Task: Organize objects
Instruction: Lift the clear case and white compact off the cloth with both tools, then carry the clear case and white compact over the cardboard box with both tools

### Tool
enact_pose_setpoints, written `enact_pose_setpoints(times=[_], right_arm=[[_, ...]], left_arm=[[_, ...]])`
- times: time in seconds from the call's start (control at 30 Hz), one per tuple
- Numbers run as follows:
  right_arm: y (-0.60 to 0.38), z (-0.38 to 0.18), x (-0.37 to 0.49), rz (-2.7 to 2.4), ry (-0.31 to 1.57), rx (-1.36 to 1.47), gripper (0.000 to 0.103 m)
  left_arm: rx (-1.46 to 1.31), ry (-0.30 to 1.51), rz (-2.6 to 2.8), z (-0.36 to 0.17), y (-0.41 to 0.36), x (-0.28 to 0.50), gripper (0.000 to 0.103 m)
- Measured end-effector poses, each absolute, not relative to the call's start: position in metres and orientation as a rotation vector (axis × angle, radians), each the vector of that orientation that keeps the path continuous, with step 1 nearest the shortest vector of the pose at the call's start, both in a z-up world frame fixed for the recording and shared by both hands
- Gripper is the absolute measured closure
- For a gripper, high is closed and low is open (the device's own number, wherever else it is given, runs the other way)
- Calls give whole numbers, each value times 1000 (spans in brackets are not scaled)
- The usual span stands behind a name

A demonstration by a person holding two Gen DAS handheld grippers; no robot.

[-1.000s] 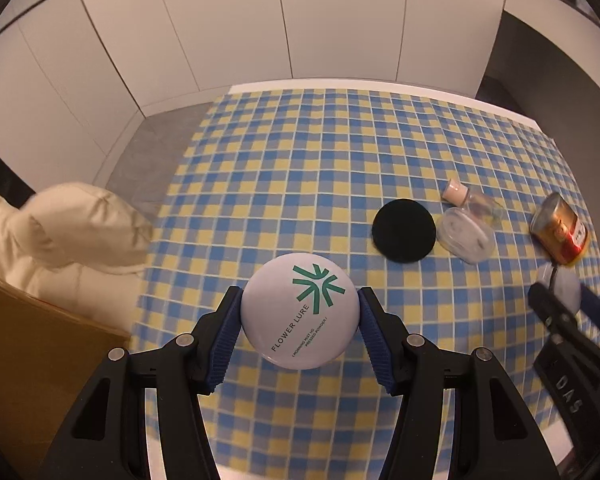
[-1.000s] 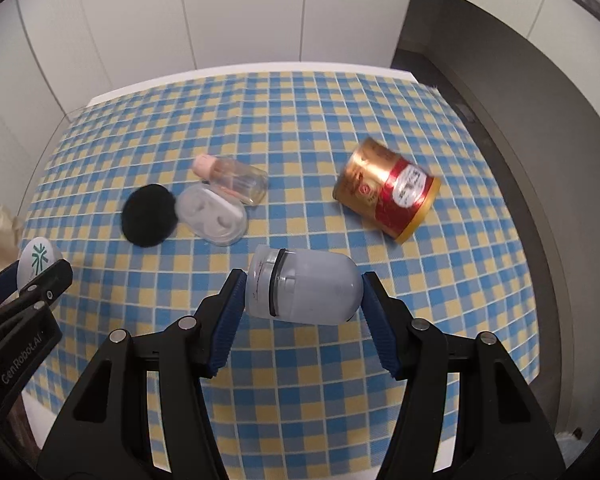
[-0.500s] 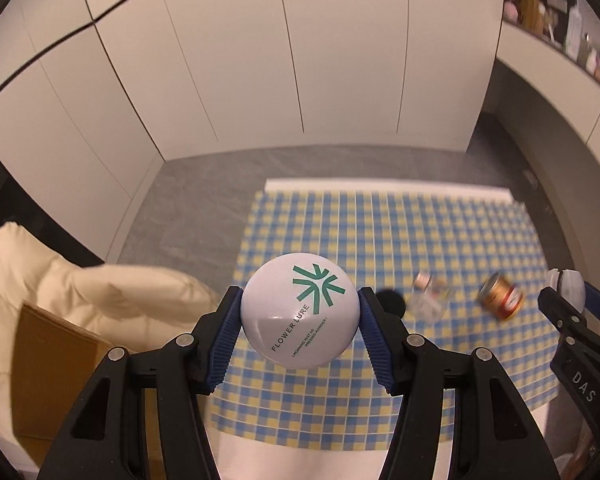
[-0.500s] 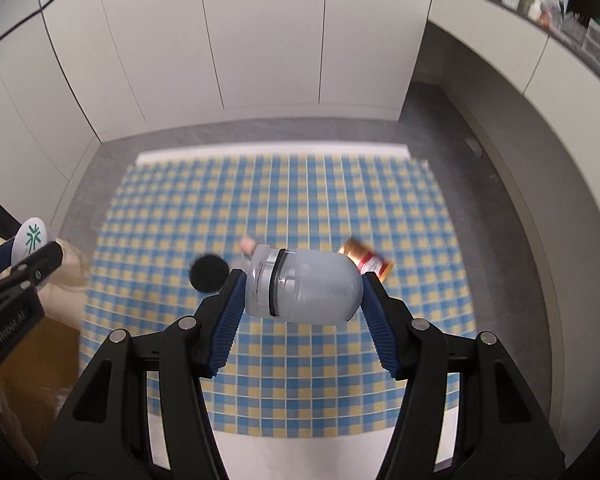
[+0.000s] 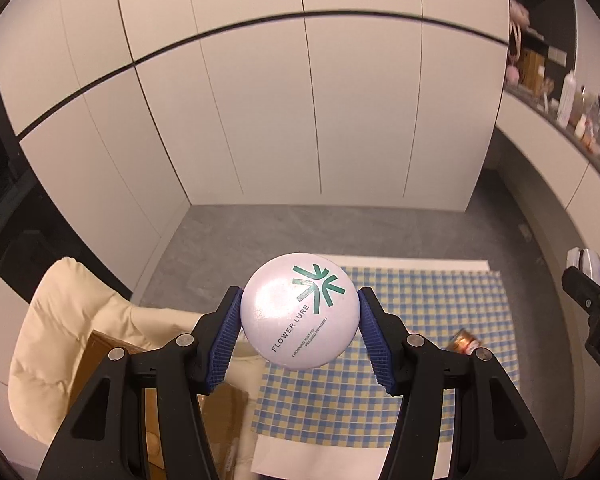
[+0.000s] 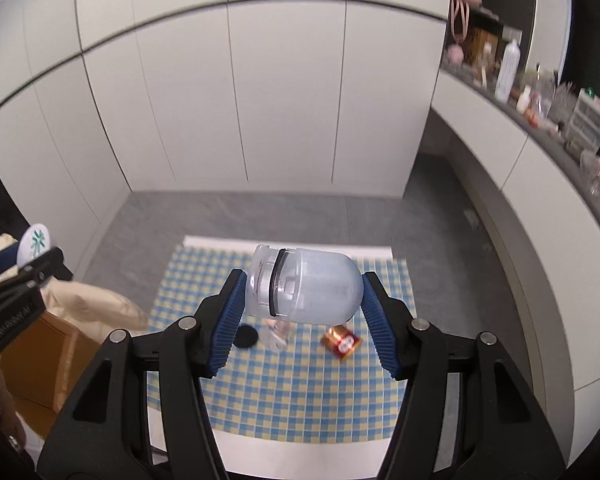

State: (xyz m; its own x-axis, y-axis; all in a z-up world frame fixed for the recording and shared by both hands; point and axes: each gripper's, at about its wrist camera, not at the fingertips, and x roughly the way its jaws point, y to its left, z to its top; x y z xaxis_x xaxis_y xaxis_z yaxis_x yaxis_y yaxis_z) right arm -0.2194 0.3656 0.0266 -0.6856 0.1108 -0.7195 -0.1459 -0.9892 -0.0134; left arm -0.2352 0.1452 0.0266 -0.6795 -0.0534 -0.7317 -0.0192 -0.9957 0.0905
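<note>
**A:** Big change from a second ago: both grippers are way up now. The checkered table (image 6: pixel 284 392) filled the views before and now it sits small, far below, with white cabinets (image 5: pixel 260 120) and grey floor (image 6: pixel 260 216) around it. Beige cushion (image 5: pixel 72 320) and a cardboard box (image 6: pixel 48 352) are off the table's left edge.

**B:** Grips the same?

**A:** Yep. The left gripper (image 5: pixel 299 318) still clamps the white round compact (image 5: pixel 299 316), green logo on it, "FLOWER LURE" readable, the smaller lines too tiny. The right gripper (image 6: pixel 302 300) still pinches the frosted capsule case (image 6: pixel 304 286) on its side; contents hazy, can't tell.

**B:** Rest still down there?

**A:** Gold-and-red can (image 6: pixel 342 342) lying tipped over, label unreadable. Left of it a blurry clear container (image 6: pixel 276 334), then a black round pad (image 6: pixel 246 336).
</note>
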Motion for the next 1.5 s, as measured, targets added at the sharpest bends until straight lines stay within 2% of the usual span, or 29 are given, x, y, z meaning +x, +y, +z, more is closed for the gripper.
enact_pose_setpoints(times=[0.2,0.37,0.87,1.2,1.5], right_arm=[[358,81,-195,2818,57,-1063,43],[358,98,-175,2828,56,-1035,43],[363,92,-134,2797,69,-1041,43],[346,77,-94,2807,-2,-1055,43],[342,54,-44,2810,28,-1065,43]], left_arm=[[1198,-93,-2895,63,140,-211,45],[1172,-49,-2926,73,140,-193,45],[1177,3,-2920,68,120,-162,45],[1148,-86,-2921,51,114,-110,45],[1098,-141,-2941,43,106,-60,45]])
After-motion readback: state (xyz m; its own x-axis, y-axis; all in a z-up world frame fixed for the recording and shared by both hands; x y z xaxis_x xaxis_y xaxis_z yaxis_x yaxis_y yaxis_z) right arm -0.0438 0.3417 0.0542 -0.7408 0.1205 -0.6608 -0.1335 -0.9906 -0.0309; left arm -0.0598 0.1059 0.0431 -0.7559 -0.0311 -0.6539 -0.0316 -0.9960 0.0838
